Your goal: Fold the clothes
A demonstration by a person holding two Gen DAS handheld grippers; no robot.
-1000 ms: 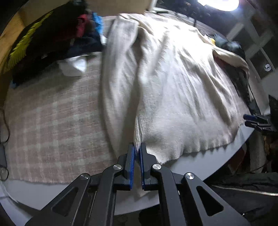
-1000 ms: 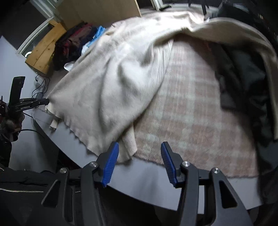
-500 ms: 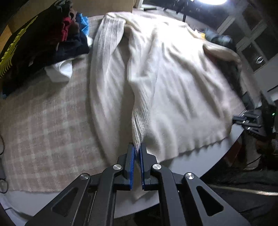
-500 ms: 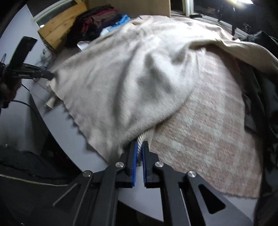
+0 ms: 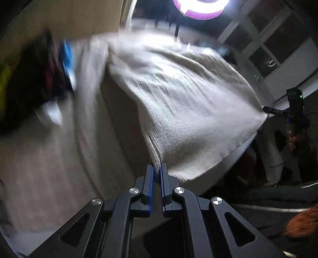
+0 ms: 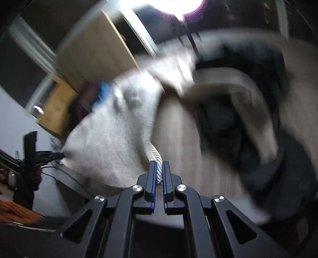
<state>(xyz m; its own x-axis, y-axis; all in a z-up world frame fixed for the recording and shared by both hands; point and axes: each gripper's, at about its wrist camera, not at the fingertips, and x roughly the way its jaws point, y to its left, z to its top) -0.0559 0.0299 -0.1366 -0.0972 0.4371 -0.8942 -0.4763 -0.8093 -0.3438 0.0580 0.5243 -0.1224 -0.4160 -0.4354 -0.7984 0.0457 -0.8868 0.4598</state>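
A pinkish plaid blanket (image 5: 39, 162) covers the table under a bright lamp (image 5: 200, 8). My left gripper (image 5: 156, 174) and right gripper (image 6: 158, 172) each pinch the hem of the cream ribbed-knit sweater (image 5: 188, 111), lifted taut.

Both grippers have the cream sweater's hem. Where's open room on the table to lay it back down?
The plaid blanket lies bare between the lifted cream sweater and the dark stack of clothes; more bare blanket right of the sweater, bordered by the dark clothes pile. Both piles crowd the outer sides.
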